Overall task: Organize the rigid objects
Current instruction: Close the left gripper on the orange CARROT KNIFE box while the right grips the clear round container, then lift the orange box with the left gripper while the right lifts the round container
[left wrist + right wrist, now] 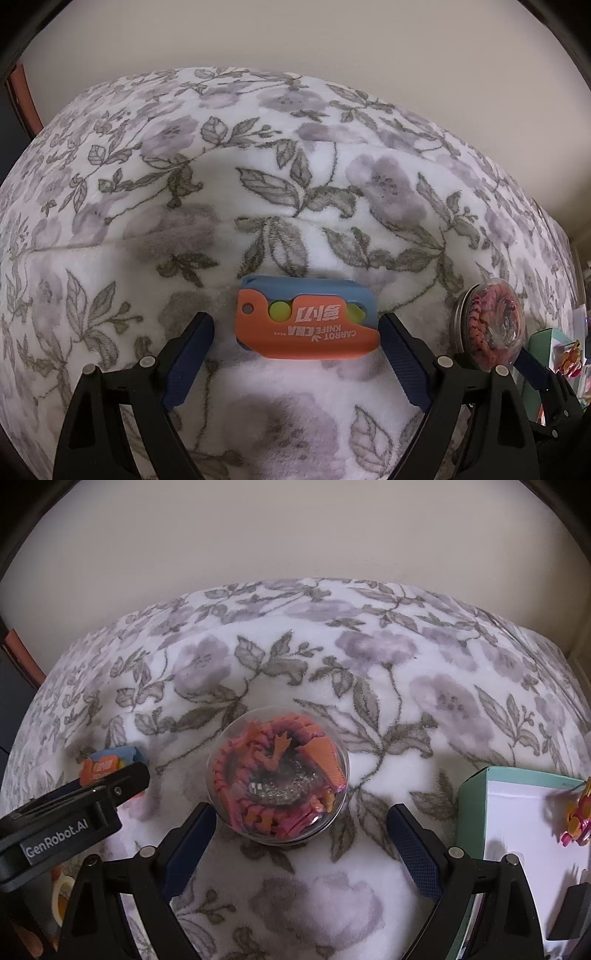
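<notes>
Carrot knife (307,320), flat orange-blue plastic, and clear domed capsule (277,775) on fuzzy floral blanket (258,184), both jaws released.

Lighting: dim, soft, indoor; source not visible. Colours muted, slightly warm.

Shadows: diffuse grey patches on the floral blanket (280,184), one at 9 o'clock of the carrot knife toy (308,321); a soft shadow at 3 o'clock of the clear dome (277,775).

Glare: faint highlights on the dome's plastic; small sparkle inside.

Distortion: strong fisheye bowing; blanket edge curves, black vignette in corners at 10 and 2 o'clock.

Focus: centre fairly sharp, printed lettering legible; periphery soft, mild overall grain.
</notes>
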The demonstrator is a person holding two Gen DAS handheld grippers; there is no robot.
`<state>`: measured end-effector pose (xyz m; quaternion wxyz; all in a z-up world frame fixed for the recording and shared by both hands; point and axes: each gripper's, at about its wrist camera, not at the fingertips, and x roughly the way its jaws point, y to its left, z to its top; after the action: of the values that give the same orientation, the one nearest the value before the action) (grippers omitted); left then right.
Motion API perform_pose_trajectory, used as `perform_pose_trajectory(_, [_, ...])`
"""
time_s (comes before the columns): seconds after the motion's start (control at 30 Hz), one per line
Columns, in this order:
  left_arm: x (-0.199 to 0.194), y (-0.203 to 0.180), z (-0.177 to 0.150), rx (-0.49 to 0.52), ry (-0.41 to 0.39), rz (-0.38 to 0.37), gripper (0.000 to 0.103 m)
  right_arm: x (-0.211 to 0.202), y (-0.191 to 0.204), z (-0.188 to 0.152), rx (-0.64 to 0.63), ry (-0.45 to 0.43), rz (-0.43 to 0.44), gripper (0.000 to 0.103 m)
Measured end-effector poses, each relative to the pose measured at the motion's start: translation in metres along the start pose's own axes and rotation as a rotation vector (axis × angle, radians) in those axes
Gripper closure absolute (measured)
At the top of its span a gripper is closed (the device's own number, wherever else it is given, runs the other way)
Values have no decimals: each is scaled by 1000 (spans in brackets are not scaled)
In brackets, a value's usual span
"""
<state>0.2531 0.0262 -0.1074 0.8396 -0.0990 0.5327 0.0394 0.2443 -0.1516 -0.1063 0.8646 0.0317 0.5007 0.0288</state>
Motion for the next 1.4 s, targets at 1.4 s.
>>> perform_pose_trajectory(1.4, [-7, 20, 4, -120, 4, 45, 32, -6, 10, -2, 4, -67, 9, 31])
